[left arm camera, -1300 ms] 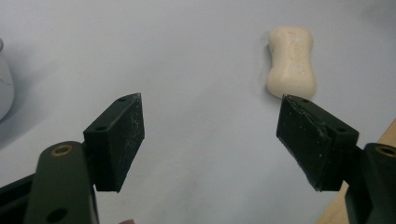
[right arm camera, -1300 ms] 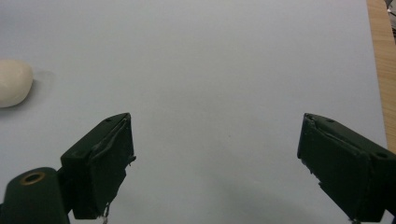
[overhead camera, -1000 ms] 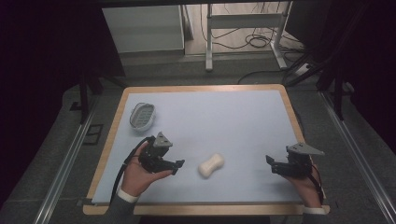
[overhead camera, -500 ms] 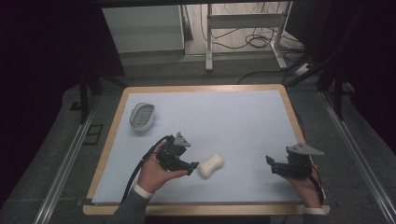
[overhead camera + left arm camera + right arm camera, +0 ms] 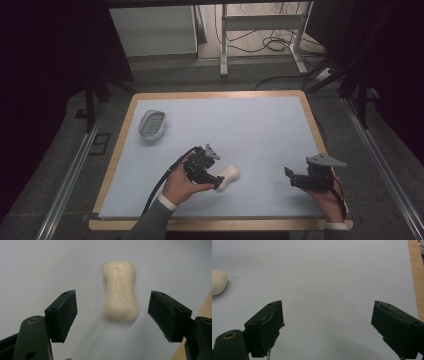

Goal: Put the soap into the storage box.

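Note:
A cream bar of soap (image 5: pixel 229 177) (image 5: pixel 121 290) lies flat on the pale blue table mat (image 5: pixel 240 130), near the front middle. My left gripper (image 5: pixel 216 181) (image 5: pixel 112 312) is open, its jaws wide apart on either side of the bar's near end, not touching it. My right gripper (image 5: pixel 292 176) (image 5: pixel 327 322) is open over bare mat near the front right corner, and the soap's edge (image 5: pixel 218 281) shows at the far left of its view.
A white oval soap dish (image 5: pixel 151 124) with a ribbed inside sits at the back left of the mat. The wooden table edge (image 5: pixel 314 125) frames the mat. Behind the table are a metal stand (image 5: pixel 260 35) and floor cables (image 5: pixel 272 45).
My left gripper has moved right and a little forward across the mat, from well left of the soap to right at it. The right gripper has stayed in place.

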A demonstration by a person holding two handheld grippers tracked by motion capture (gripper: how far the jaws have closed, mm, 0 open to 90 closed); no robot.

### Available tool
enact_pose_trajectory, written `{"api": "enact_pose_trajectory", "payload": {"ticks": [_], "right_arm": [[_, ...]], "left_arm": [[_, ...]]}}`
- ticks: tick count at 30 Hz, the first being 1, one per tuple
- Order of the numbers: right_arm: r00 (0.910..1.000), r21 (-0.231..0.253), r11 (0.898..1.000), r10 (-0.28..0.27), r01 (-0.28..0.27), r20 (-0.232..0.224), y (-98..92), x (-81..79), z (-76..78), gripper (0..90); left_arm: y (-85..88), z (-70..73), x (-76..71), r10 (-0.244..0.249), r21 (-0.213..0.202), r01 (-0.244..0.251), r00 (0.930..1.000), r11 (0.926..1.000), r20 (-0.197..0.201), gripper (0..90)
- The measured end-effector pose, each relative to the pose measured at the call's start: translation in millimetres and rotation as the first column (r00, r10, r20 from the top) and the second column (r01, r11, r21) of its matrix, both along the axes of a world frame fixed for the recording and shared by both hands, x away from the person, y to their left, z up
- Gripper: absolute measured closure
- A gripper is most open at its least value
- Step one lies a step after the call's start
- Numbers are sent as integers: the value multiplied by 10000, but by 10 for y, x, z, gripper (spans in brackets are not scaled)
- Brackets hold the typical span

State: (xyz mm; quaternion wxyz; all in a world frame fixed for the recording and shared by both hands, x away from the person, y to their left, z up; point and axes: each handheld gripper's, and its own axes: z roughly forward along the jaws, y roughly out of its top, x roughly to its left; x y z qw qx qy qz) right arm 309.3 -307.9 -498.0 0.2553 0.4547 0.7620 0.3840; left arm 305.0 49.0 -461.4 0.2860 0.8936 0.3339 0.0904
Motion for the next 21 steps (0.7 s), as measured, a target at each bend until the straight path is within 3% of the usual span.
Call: {"api": "enact_pose_trajectory", "payload": {"ticks": [10, 21], "right_arm": [[10000, -59, 10000, -70, 70, -28, -10, 4, -14, 104], [9999, -91, 9999, -94, 93, -66, -18, 7, -27, 104]], "left_arm": [[-193, -120, 94, -201, 300, 215, 9987, 9993, -467, 249], [-418, -320, 240, -87, 1096, 184, 9960, 9938, -888, 254]]}}
